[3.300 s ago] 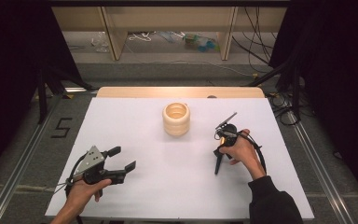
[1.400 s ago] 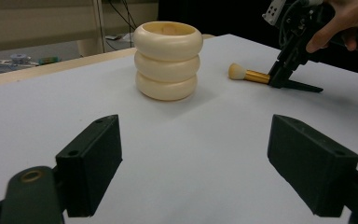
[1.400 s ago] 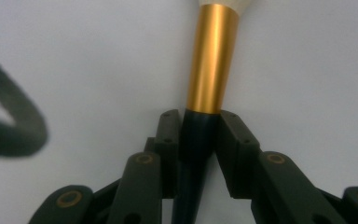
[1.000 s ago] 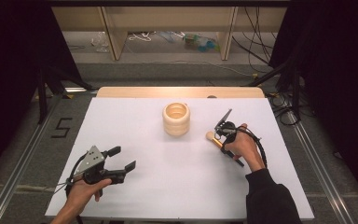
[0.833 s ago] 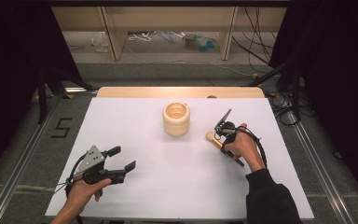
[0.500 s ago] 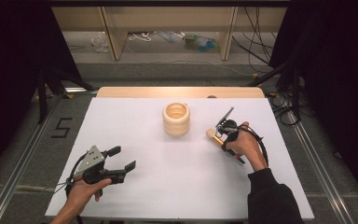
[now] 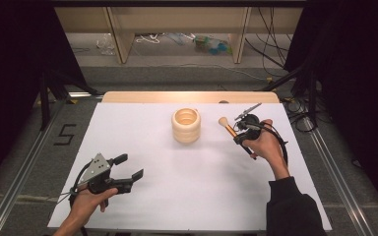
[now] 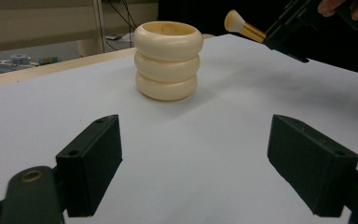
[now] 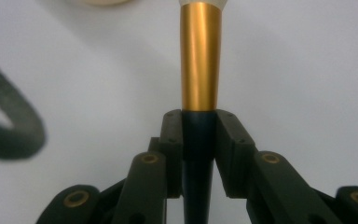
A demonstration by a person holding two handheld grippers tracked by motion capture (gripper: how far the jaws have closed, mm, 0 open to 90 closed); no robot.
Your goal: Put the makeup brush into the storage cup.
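Note:
A cream ribbed holder made of three stacked rings stands upright mid-table, also in the left gripper view. My right gripper is shut on the dark handle of a makeup brush, held above the table just right of the holder. The brush has a gold ferrule and a pale bristle head pointing toward the holder. My right gripper's pads clamp the handle on both sides. My left gripper rests at the front left, open, with nothing between its fingers.
A white sheet covers the table, with a wooden edge at the back. Metal rails run along both sides. Cables and shelving lie on the floor beyond.
My right gripper has lifted the brush and carried it slightly toward the holder, with the bristle head now higher. The left gripper has stayed put.

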